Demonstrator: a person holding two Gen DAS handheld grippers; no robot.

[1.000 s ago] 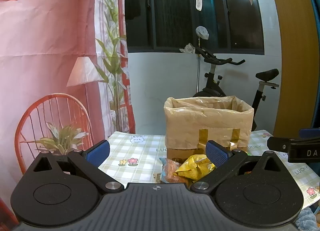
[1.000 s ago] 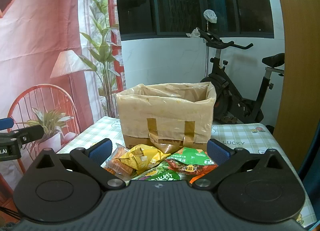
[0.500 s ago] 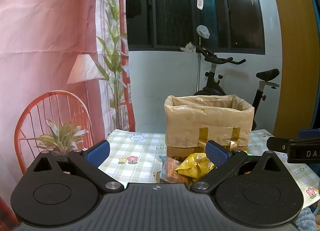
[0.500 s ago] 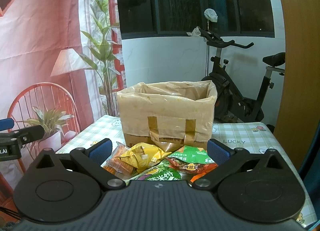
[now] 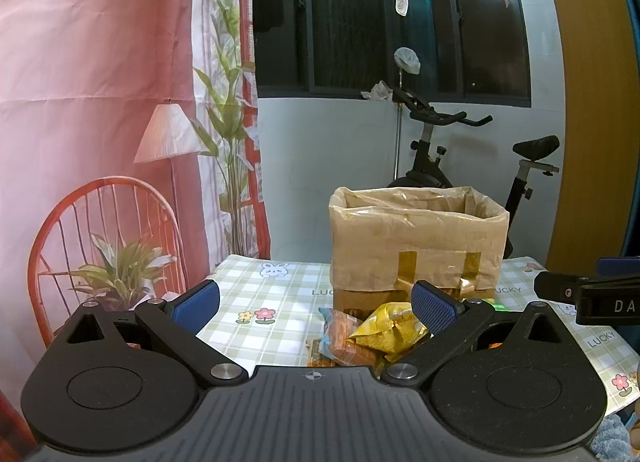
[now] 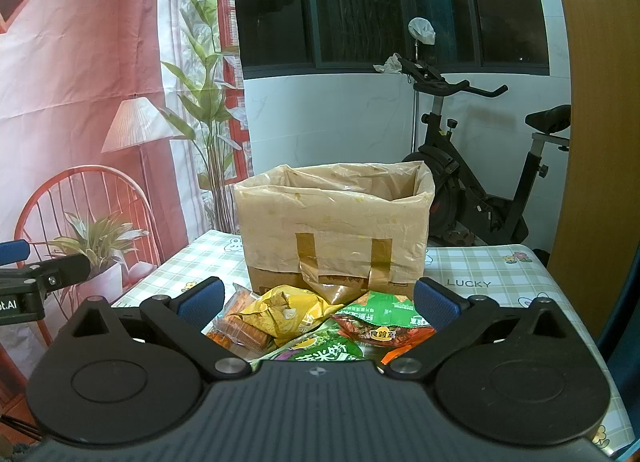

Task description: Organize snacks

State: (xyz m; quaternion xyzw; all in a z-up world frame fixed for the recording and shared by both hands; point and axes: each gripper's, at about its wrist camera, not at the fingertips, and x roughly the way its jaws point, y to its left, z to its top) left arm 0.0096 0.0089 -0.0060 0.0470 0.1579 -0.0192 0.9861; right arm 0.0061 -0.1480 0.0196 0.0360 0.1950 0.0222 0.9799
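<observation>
A cardboard box lined with a tan plastic bag [image 5: 416,246] [image 6: 336,229] stands on the checked tablecloth. Before it lies a heap of snack packets: a yellow packet [image 5: 390,332] [image 6: 280,312], an orange packet [image 5: 340,336] [image 6: 240,322], a red-and-green packet [image 6: 382,320] and a green packet [image 6: 324,350]. My left gripper [image 5: 314,304] is open, low over the table, left of the heap. Open too, my right gripper [image 6: 318,302] hovers just above the packets with nothing between its fingers. The right gripper's fingers [image 5: 580,290] show at the left wrist view's right edge.
The table [image 5: 276,294] has a green-checked cloth with flowers and rabbits. An exercise bike [image 6: 472,181] stands behind it. A printed backdrop hangs at the left, and a wooden panel [image 6: 596,141] rises at the right. The left gripper's finger [image 6: 44,274] shows at the right wrist view's left edge.
Both grippers have risen or tilted slightly; the box and packets sit a little lower in each view. Nothing was picked up, and both stay open.
</observation>
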